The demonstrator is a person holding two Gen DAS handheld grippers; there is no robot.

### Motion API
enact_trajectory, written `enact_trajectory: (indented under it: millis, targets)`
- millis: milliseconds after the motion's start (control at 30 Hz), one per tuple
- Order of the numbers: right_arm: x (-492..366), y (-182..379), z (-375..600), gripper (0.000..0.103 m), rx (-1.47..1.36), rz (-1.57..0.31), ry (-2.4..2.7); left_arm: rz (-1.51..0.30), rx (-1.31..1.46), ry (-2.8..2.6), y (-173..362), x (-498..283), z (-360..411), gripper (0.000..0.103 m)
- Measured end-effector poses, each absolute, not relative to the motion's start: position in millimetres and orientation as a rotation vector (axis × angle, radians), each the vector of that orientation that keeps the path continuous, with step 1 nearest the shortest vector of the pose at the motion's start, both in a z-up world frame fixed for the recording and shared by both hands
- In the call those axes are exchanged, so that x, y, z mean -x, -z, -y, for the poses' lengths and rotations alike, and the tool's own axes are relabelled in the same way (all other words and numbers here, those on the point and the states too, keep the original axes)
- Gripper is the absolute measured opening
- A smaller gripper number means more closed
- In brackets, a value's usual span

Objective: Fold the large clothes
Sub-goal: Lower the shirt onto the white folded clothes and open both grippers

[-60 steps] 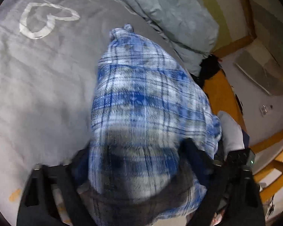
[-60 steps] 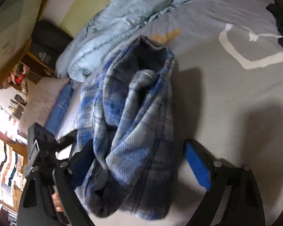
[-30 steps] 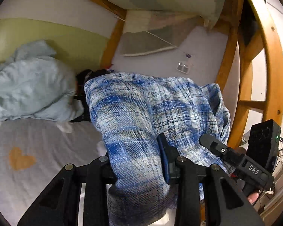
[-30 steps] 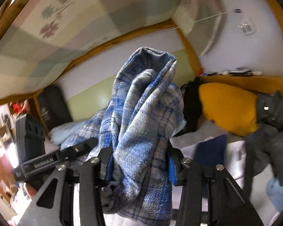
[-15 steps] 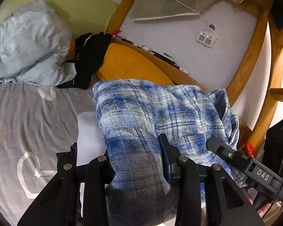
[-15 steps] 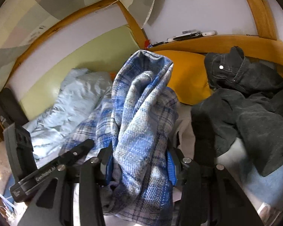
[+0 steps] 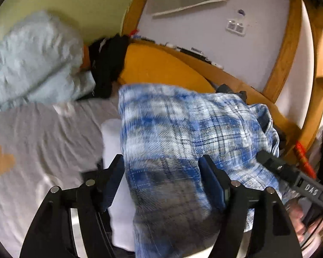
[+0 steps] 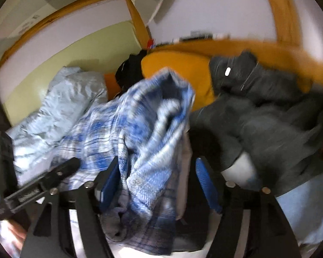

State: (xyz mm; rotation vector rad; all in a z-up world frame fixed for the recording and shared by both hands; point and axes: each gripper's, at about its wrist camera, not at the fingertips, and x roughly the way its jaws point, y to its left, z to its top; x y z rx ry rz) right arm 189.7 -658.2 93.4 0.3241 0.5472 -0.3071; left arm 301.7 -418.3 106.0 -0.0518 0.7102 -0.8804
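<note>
Left gripper [image 7: 161, 169]: fingers opening, the blue plaid shirt [image 7: 183, 133] between them, filling the gap; whether the pads press the cloth cannot be told through the blur. Right gripper [image 8: 158, 172]: fingers opening too; the shirt [image 8: 144, 129] lies against the left-hand finger [image 8: 109, 178], with a clear gap to the right-hand one.

Shirt sits bunched at lower centre of both views, over a white folded item [image 7: 112, 142] on the grey bed sheet [image 7: 43, 142].

Open sheet lies only to the left in the left view. Wooden bed rail [image 7: 236, 81] bounds the upper right. Dark heavy garments [image 8: 264, 111] crowd the right; pale blue duvet [image 7: 32, 60], rumpled, upper left; orange pillow [image 7: 161, 66] behind.
</note>
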Motion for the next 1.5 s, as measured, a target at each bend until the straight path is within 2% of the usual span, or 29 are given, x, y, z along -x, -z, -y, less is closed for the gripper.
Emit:
enact_trajectory:
  millis: [67,200,233,300,367,533,733,967,1167,1400,1500]
  targets:
    - [-185.2,-100.2,654.3,0.072,-0.325,-0.534,0.316,-0.653,0.011,0.856,-121.7,-290.9,409.8,0.072]
    - [-169.9,-119.5,631.0,0.079,-0.362,-0.474,0.273,-0.5,-0.025,0.814,-150.6,-265.4,381.5,0.087]
    - [-164.6,-125.0,621.1,0.081,-0.345,-0.45,0.262,-0.456,-0.02,0.801,-157.2,-257.0,370.8,0.094]
    - [-149.7,-136.2,599.1,0.096,-0.283,-0.384,0.284,-0.392,0.012,0.755,-166.9,-245.6,349.1,0.1]
    - [-132.3,-141.9,581.5,0.103,-0.223,-0.31,0.333,-0.35,0.031,0.739,-175.6,-233.2,326.0,0.1]
    - [-110.4,-134.4,553.4,0.103,-0.212,-0.235,0.287,-0.262,-0.001,0.696,-182.0,-202.0,271.4,0.103]
    - [-103.9,-94.5,521.0,0.103,-0.207,-0.27,0.274,-0.297,-0.025,0.657,-150.4,-180.3,223.5,0.103]
    - [-110.6,-48.2,490.7,0.103,-0.102,-0.392,0.261,-0.428,0.0,0.624,-92.5,-172.4,202.6,0.103]
    - [-115.2,-21.1,478.0,0.103,-0.111,-0.47,0.209,-0.43,-0.01,0.58,-62.3,-172.2,192.0,0.103]
    - [-127.7,12.7,480.1,0.103,-0.164,-0.436,0.266,-0.386,-0.058,0.552,-31.4,-177.0,195.9,0.103]
    - [-127.2,28.5,478.7,0.103,-0.176,-0.368,0.314,-0.404,-0.034,0.546,-13.4,-187.6,195.4,0.103]
